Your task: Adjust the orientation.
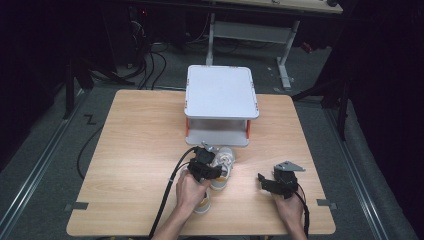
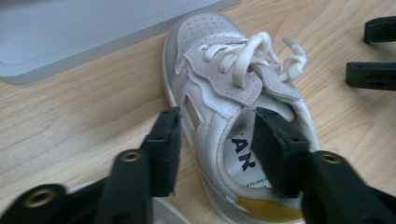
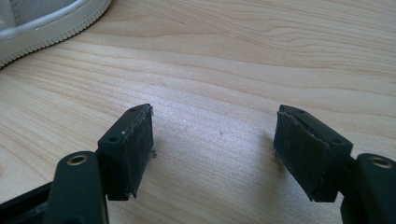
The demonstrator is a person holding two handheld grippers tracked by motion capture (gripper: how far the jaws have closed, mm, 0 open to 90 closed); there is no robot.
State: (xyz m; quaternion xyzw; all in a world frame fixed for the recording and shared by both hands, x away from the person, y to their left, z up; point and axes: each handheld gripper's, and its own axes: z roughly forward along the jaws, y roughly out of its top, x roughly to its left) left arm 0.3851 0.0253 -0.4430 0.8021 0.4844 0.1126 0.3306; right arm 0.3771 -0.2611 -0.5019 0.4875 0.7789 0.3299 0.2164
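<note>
My left hand-held gripper (image 2: 212, 149) stands wide around the side wall of a small white lace-up sneaker with a mustard-yellow heel patch (image 2: 233, 107), one jaw outside on the light wooden bench (image 1: 135, 150), the other inside the opening over the insole. To grip well, I judge I should push down until both pads overlap the collar fully, then close squarely so the soft wall does not fold or slip. The sneaker lies upright on its sole near the bench's middle, just before the white two-tier plastic shelf with orange posts (image 1: 220, 92); its long axis runs heel toward me, toe toward that shelf. My right hand-held gripper (image 3: 212, 149) hangs wide, empty, above bare wood.
</note>
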